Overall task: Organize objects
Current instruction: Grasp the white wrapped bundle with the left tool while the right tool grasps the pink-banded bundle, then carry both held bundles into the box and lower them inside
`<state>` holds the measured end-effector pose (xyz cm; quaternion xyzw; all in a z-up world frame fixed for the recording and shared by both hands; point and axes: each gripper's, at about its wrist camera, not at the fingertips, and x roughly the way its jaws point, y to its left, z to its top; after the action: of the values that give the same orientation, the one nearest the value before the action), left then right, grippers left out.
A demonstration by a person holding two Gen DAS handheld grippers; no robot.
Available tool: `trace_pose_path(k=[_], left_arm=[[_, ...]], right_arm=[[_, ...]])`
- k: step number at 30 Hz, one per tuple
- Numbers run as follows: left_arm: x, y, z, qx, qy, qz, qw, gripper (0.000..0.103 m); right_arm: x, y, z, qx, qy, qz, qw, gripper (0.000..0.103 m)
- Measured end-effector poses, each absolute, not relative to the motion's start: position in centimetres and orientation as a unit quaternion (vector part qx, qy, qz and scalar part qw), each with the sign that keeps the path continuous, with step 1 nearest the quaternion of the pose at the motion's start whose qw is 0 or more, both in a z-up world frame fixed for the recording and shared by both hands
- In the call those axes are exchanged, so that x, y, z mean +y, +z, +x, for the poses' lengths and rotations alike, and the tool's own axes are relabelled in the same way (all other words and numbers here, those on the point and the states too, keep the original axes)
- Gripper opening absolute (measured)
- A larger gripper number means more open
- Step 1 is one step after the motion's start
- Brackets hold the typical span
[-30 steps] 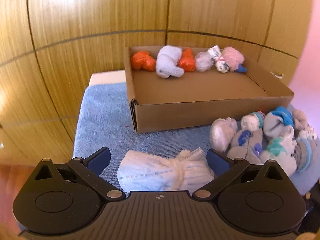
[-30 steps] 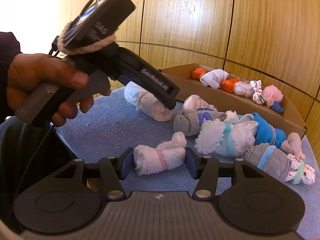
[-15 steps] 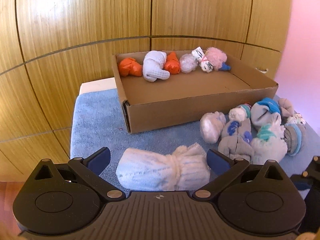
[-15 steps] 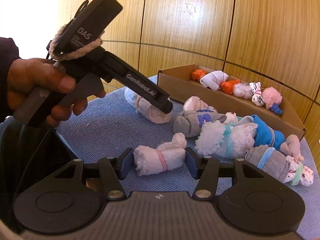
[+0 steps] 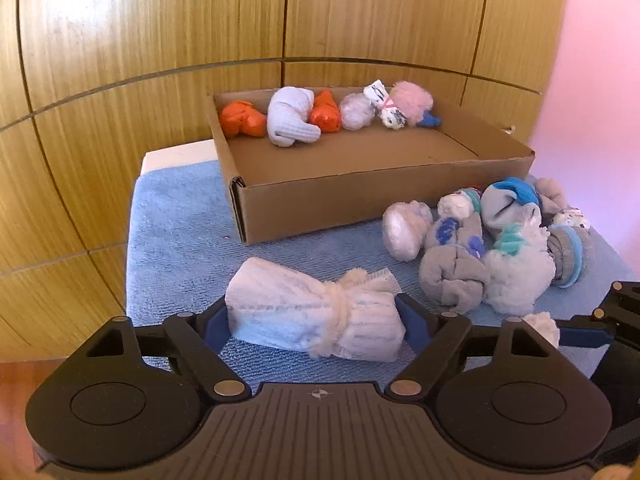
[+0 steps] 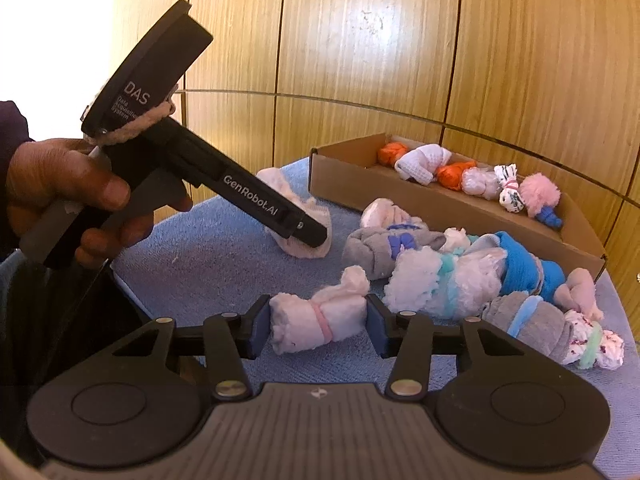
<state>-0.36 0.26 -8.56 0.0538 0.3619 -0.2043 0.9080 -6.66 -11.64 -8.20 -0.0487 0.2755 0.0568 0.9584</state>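
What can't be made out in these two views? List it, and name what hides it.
- Left wrist view: the right gripper is cut by the frame edge; its grip is unseen.
- Right wrist view: the pale sock roll is partly hidden by the left gripper.
- Both views: the sock pile overlaps, so no count.
- Both views: the box front wall hides the towel behind.

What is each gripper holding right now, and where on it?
Left gripper is closing across the ends of the pale blue sock roll. Right gripper is closing on the ends of the pink-banded white roll.
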Motion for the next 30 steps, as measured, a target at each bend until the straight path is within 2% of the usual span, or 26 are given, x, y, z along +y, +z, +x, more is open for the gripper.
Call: trace_pose_path(k=[4,10,19,25,30], left_arm=[[0.1,-8.1,-0.7,0.356,-0.203,0.065,0.910,0.083],[-0.7,-4.7,0.0,0.319,-0.205,0.080,0.922,0.083],[-3.6,0.0,6.5,0.281,-0.219,0.156,0.921,0.083],[-5.0,-1.1,11.9,0.293,-0.243,0.237,0.894,0.083],[-5.7,-4.1,14.9,0.312,-0.272,0.337,0.846,0.083]], right_arm=[[-12.0,-7.6,-6.8,0.271,0.054,-0.040,0.960,0.045],[-14.2,-4.3,-6.3,0.247,0.046,-0.016,0.968,0.045],[-19.7,2.3,-1.6,0.213,0.032,-0.036,0.976,0.045],[-22.4,3.4,4.9,0.243,0.052,-0.060,0.967,0.046],[-23.7,1.2,10.9,0.296,0.087,-0.068,0.949,0.046]])
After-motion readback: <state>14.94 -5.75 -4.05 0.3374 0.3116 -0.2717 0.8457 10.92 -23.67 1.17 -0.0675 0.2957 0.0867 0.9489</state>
